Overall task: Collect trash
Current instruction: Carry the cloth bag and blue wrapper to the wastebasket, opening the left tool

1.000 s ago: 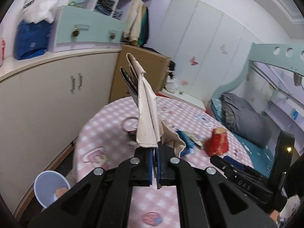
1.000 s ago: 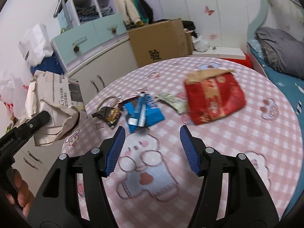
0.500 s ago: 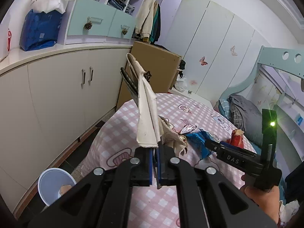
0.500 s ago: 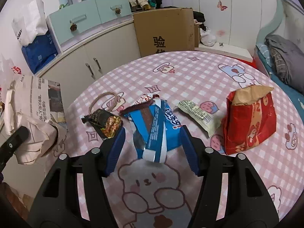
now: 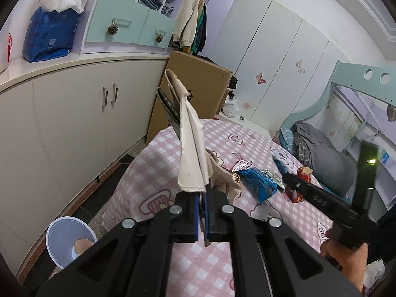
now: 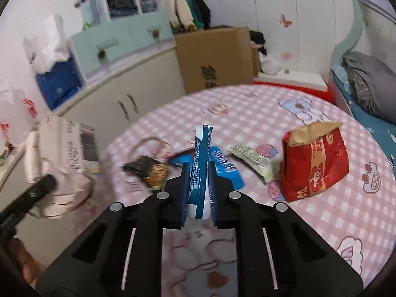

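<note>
My left gripper (image 5: 202, 194) is shut on the folded edge of a beige printed paper bag (image 5: 191, 148), which stands up in front of it. In the right wrist view that bag (image 6: 61, 163) hangs off the table's left edge. My right gripper (image 6: 199, 175) is closing its jaws over a blue snack wrapper (image 6: 201, 148), whose pinched end sticks up between the pads. The wrapper's rest (image 5: 259, 184) lies on the pink checked table (image 6: 321, 222). A red snack bag (image 6: 316, 163), a pale green wrapper (image 6: 252, 158) and a dark wrapper (image 6: 151, 170) lie around it.
A white bin (image 5: 66, 240) with some scraps stands on the floor left of the table. Cream cupboards (image 5: 74, 123) and a cardboard box (image 6: 215, 59) stand behind. A bed (image 6: 371, 86) is at the right. A loop of string (image 6: 148, 143) lies on the table.
The right gripper moved forward over the blue wrapper and its jaws came together on it, lifting one end. The left gripper kept hold of the paper bag and shifted slightly.
</note>
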`<state>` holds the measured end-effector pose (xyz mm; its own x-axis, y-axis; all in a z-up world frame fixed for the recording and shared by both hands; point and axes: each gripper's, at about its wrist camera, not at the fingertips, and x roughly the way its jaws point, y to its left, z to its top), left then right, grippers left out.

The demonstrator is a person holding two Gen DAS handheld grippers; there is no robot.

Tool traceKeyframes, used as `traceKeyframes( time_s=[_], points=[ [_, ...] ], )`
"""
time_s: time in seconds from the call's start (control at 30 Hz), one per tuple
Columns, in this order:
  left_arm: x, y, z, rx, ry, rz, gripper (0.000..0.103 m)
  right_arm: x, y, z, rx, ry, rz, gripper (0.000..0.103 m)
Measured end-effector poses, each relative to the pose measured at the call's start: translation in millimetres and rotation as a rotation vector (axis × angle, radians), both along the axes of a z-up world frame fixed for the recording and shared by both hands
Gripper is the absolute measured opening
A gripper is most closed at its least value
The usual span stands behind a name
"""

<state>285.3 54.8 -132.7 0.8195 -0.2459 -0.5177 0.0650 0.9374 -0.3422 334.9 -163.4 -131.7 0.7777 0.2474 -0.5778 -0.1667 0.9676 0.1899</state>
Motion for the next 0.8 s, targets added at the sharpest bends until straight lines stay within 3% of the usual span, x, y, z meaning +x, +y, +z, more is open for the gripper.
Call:
traceKeyframes(
  time_s=[0.17, 0.43, 0.7, 0.8],
  points=[
    [-16.6, 16.4, 5.6, -0.005, -0.015, 0.021, 0.003, -21.2, 40.9, 14.3, 0.026, -0.029, 0.111, 0.015],
    [-51.6, 76.1, -2.8, 0.025, 0.002, 0.14, 0.003, -46.5, 150.6, -0.4, 0.046, -0.006, 0.337, 0.015],
    [-63.0, 168.7, -56.7, 0.01, 0.172, 0.304, 0.003, -55.3, 257.8, -49.4, 0.026, 0.083, 0.509, 0.015],
    [-56.3, 199.6, -90.0, 0.011, 0.28, 0.341, 0.003, -51.5, 288.5, -75.9, 0.014, 0.138, 0.539, 0.015]
  ],
)
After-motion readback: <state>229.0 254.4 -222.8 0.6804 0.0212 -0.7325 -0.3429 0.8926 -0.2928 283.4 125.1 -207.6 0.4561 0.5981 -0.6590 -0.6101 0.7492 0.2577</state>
